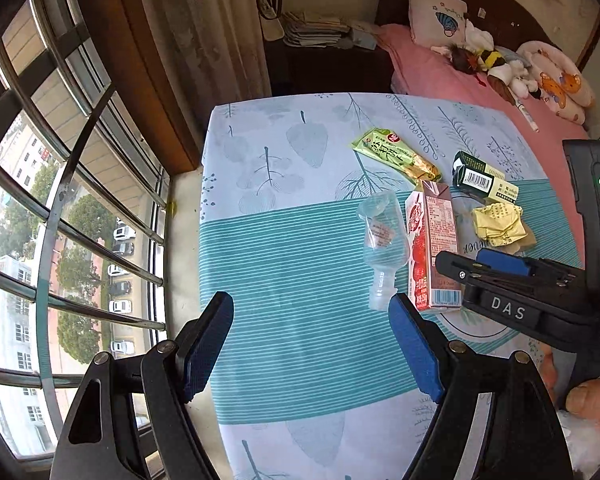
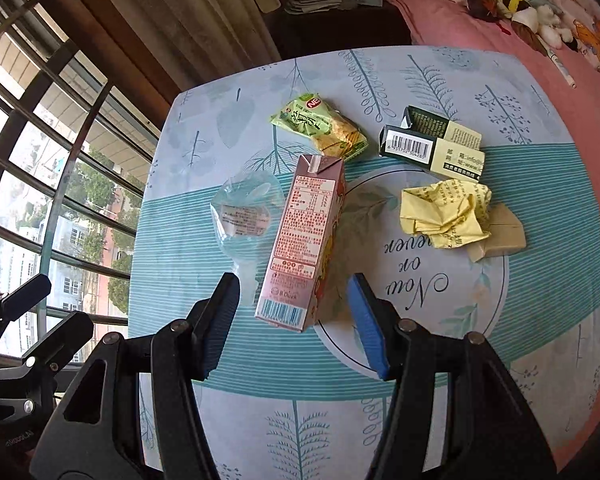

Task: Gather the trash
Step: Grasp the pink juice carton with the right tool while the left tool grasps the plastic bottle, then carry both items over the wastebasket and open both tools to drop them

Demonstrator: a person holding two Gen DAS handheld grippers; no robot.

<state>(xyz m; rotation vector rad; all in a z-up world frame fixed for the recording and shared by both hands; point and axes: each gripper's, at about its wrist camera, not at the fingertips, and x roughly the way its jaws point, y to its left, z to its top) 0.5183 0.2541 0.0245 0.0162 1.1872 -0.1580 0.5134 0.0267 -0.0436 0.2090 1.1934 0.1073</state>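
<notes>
Left wrist cam: the left gripper hangs over the teal-striped part of the tablecloth, fingers spread wide with nothing between them. The trash sits off to its right in a loose cluster: a clear plastic bottle lying flat, a pink strawberry drink carton touching it, a green snack wrapper further back, a dark green box and a crumpled yellow paper. The right gripper pokes in from the right edge, just beside the carton. Pink bed with plush toys behind the table.

Right wrist cam: the right gripper is also open and pinching nothing. The drink carton lies right ahead of the gap between its fingers, not touched by either pad. Clear bottle hugs the carton's left side, wrapper behind, green box and yellow paper wad off to the right, on a tan piece of cardboard. Barred window on the left.
</notes>
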